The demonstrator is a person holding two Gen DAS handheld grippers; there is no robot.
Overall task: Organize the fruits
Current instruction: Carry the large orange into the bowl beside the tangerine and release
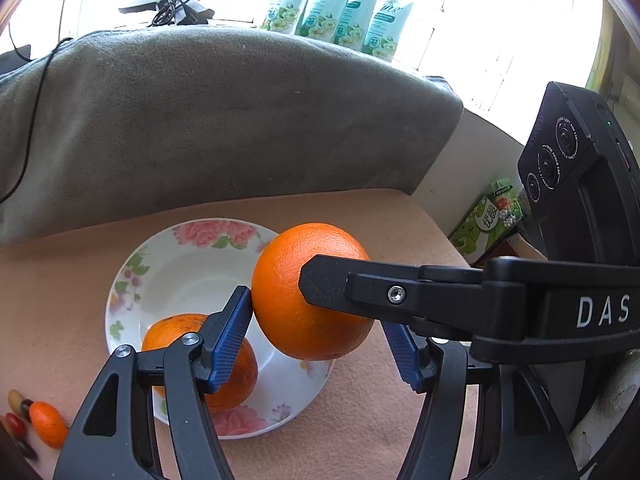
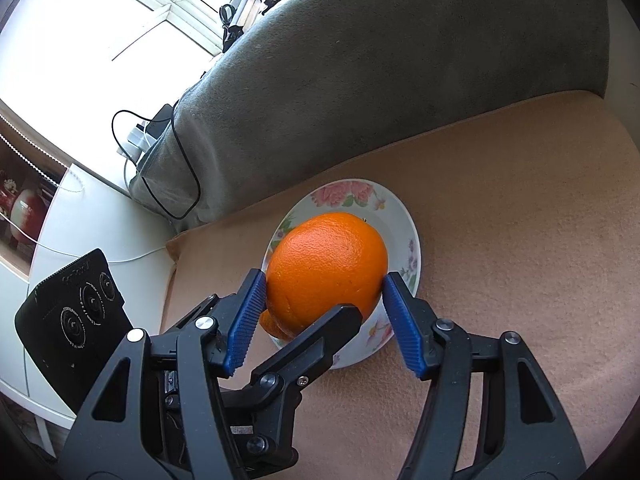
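A large orange hangs over the right part of a white floral plate. Both grippers clamp this one orange crosswise. My left gripper presses its blue pads on the orange's left and right sides. My right gripper does the same in its own view. In the left wrist view a black finger of the right gripper lies across the orange's front. A second orange rests on the plate, partly hidden behind the fingers.
The plate sits on a peach cushion cover in front of a grey blanket-covered backrest. A small orange fruit and dark beads lie at the lower left. Green pouches line the window; a green box stands right.
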